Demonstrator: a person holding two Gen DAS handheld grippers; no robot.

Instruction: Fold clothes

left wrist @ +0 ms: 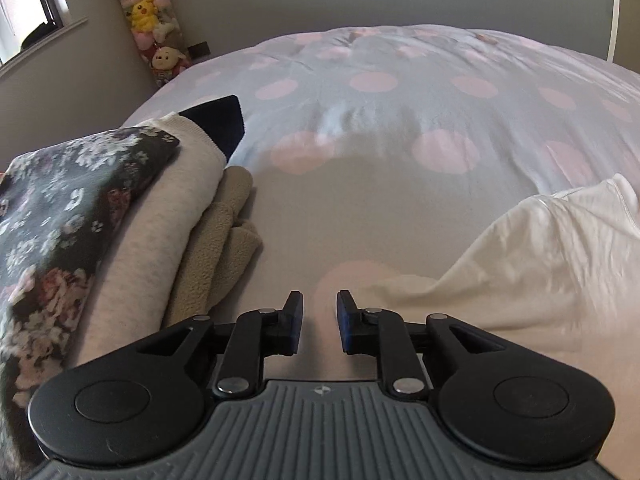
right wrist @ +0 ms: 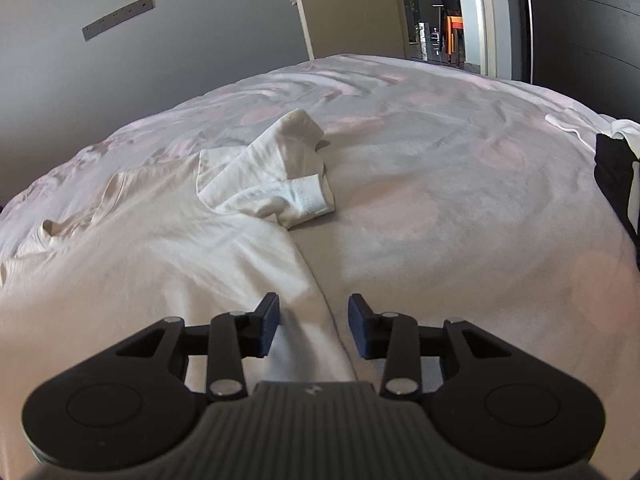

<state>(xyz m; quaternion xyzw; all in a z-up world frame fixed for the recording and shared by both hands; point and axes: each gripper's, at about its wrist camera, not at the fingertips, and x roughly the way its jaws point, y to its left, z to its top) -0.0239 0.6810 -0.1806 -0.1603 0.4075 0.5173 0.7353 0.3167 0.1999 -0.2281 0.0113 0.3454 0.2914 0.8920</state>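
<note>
Seen from the left wrist: left gripper (left wrist: 319, 322) poised over a bed cover (left wrist: 400, 92) dotted with pale pink circles, jaws parted by a narrow gap, nothing between the pads, only bare cover beneath. To its left, a stack of folded clothes (left wrist: 132, 216): a dark flowered piece (left wrist: 60, 216) on top, a light grey sweater (left wrist: 168, 216) below it, a tan fleece (left wrist: 228, 236) lower still, and a navy corner (left wrist: 226, 124) poking out behind. To its right, the edge of a white shirt (left wrist: 540, 248) lying loose and rumpled on the cover, near the gripper but apart from its pads. In the far corner of the room, a tall column of plush toys (left wrist: 150, 20) against the wall, beside a window (left wrist: 28, 8).

Seen from the right wrist: right gripper (right wrist: 313, 328) low over the same white shirt (right wrist: 160, 248), jaws standing apart, a ridge of the shirt's edge running up between the pads; whether the left pad touches the cloth cannot be told, the right pad clear of it over bare cover. Shirt spread flat across the left half of the bed (right wrist: 460, 184), unfolded, one sleeve (right wrist: 280, 176) bunched and doubled over itself farther up. At the right edge, a dark garment (right wrist: 616, 184) with a bit of white cloth above it. Beyond the bed, a grey wall and an open doorway (right wrist: 436, 12).
</note>
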